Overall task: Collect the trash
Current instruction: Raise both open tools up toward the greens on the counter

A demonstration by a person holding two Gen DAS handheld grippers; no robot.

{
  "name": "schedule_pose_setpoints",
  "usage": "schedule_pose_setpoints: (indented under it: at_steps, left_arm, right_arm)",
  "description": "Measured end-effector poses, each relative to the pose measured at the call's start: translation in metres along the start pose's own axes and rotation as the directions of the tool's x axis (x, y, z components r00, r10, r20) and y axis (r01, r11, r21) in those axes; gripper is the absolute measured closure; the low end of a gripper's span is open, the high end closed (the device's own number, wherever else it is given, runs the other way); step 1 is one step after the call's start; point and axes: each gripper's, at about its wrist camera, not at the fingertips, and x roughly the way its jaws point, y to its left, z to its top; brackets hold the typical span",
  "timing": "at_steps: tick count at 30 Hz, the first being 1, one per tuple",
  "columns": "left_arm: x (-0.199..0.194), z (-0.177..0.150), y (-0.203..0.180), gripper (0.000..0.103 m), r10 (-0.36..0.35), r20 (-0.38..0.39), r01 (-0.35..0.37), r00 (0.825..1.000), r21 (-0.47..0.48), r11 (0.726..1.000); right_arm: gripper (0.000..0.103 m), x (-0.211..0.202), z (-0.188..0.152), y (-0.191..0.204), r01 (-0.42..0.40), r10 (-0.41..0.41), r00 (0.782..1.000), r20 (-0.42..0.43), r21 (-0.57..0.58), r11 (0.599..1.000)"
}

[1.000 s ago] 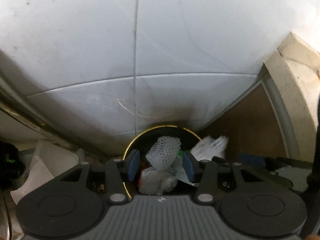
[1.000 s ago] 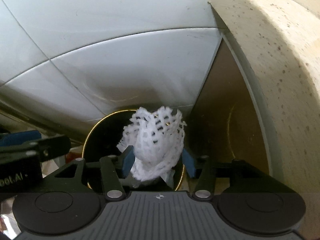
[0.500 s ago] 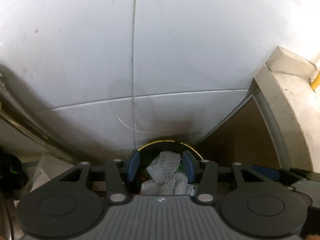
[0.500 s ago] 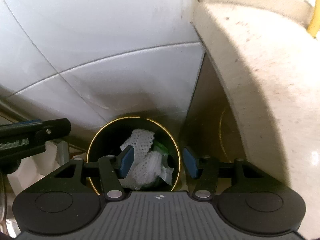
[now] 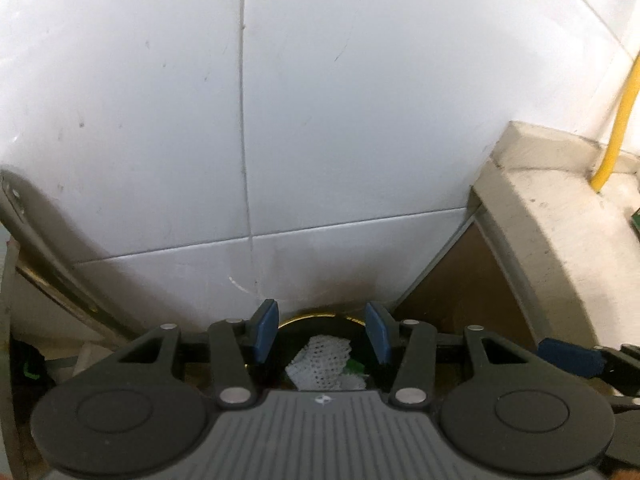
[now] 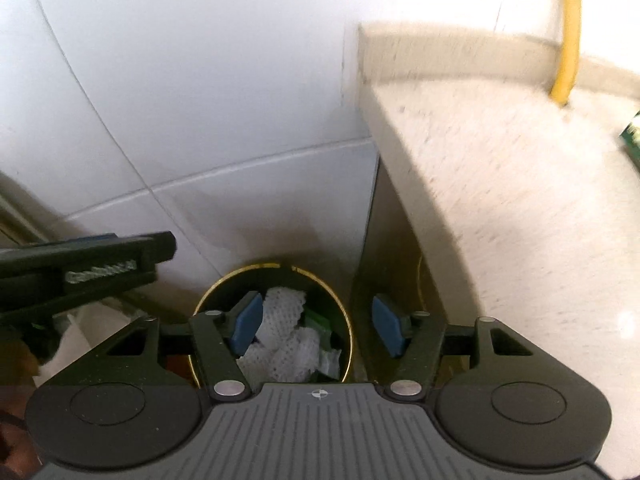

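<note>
Both tongs hang above the bin with nothing between their blue pads. On the right tongs (image 6: 316,324) the jaws have just been opening, and they stand wide apart with only air between them. On the left tongs (image 5: 322,334) the jaws are half apart, and they also grasp nothing; from the right wrist view these tongs show as a dark bar at the left edge.

The task's thing, a white foam net (image 6: 286,334) of the kind wrapped around fruit, lies inside the round black bin (image 6: 340,308) with the golden rim. The bin stands on the floor in the corner between the white tiled wall (image 5: 320,120) and the pale stone counter (image 6: 520,200). Some green scraps and white paper lie beside the net in the bin. A yellow cable (image 6: 568,32) goes up the wall behind the counter.

I judge that the net is very light and soft, it will crush under the pads and spring back after. It is not slippery, because the open mesh catches easily, and it is not fragile. If somebody must take it again, a pinch on any raised fold near the top is enough, and little force is needed. This piece seems already collected.
</note>
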Motion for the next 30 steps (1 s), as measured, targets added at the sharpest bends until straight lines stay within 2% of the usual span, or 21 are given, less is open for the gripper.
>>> schedule_pose_setpoints:
  at_steps: [3, 15, 20, 23, 30]
  left_arm:
    - [-0.004, 0.0, -0.003, 0.061, -0.003, 0.018, 0.003, 1.0, 0.014, 1.0]
    - [-0.017, -0.007, -0.022, 0.055, -0.06, 0.07, 0.052, 0.996, 0.103, 0.993]
    - [-0.018, -0.013, -0.033, 0.054, -0.086, 0.07, 0.074, 0.994, 0.159, 0.984]
    - [-0.021, -0.016, -0.04, 0.054, -0.101, 0.071, 0.086, 0.992, 0.189, 0.978]
    - [-0.029, -0.024, -0.05, 0.053, -0.156, 0.074, 0.133, 0.985, 0.257, 0.957]
  right_arm:
    - [0.03, -0.016, 0.001, -0.001, 0.016, -0.016, 0.999, 0.042, 0.003, 1.0]
    - [0.029, -0.064, -0.019, -0.032, 0.089, -0.096, 0.987, 0.127, 0.063, 0.994]
    - [0.026, -0.088, -0.037, -0.058, 0.142, -0.16, 0.975, 0.154, 0.119, 0.983]
    - [0.024, -0.101, -0.046, -0.075, 0.199, -0.223, 0.96, 0.169, 0.145, 0.969]
    - [0.022, -0.127, -0.063, -0.129, 0.252, -0.299, 0.938, 0.177, 0.244, 0.936]
